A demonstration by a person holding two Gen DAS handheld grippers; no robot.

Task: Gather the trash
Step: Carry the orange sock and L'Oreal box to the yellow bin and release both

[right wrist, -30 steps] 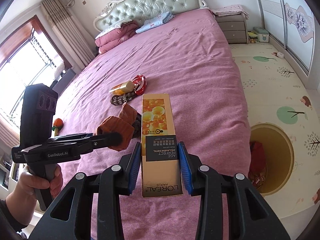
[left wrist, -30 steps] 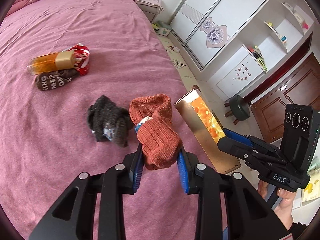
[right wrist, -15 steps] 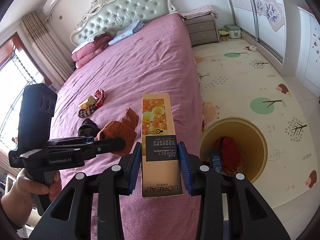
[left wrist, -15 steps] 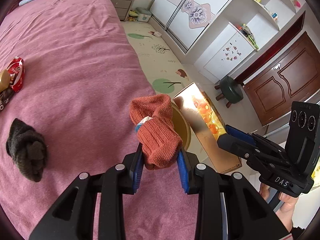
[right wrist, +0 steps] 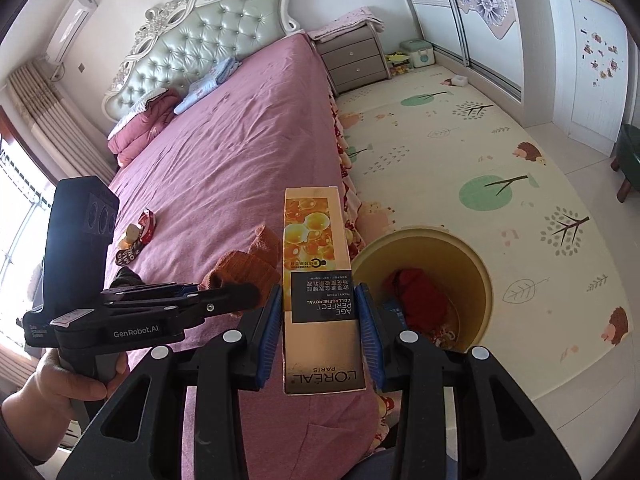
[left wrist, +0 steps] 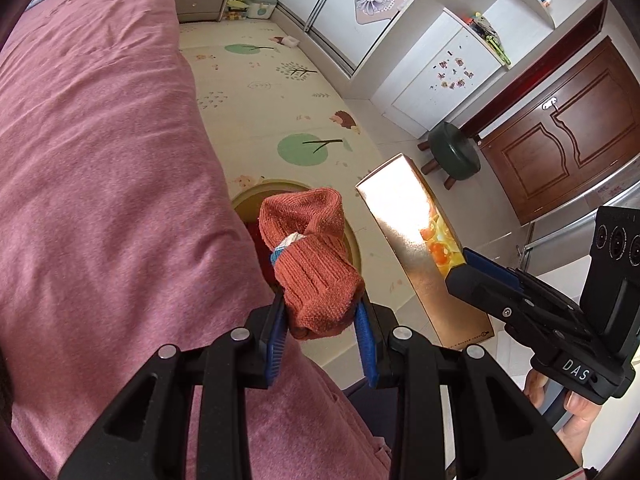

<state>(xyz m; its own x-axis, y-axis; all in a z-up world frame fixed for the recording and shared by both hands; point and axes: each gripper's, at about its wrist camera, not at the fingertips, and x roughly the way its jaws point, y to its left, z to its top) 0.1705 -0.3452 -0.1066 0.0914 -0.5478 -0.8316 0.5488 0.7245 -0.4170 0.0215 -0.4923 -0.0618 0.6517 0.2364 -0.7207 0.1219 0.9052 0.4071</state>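
My left gripper (left wrist: 320, 312) is shut on a rust-orange rolled sock (left wrist: 312, 264) and holds it over the bed's right edge, above the yellow bin (left wrist: 354, 240). My right gripper (right wrist: 318, 304) is shut on a gold L'Oreal box (right wrist: 316, 272), held upright just left of the yellow bin (right wrist: 476, 264) on the floor. The bin holds a red item (right wrist: 416, 292) and other scraps. The box (left wrist: 416, 240) and the right gripper (left wrist: 480, 276) show at right in the left wrist view; the sock (right wrist: 248, 268) and left gripper (right wrist: 236, 292) show at left in the right wrist view.
The pink bed (right wrist: 240, 152) still carries a dark sock (right wrist: 128, 276), a brown wrapper (right wrist: 127, 255), a bottle (right wrist: 132, 236) and a red packet (right wrist: 149, 224). A green stool (left wrist: 454, 156) stands by the brown door (left wrist: 568, 136). A nightstand (right wrist: 354, 62) stands beside the headboard.
Both grippers have swung right from over the bed toward the floor bin, carrying the sock and the box. The bin now lies right under the sock.
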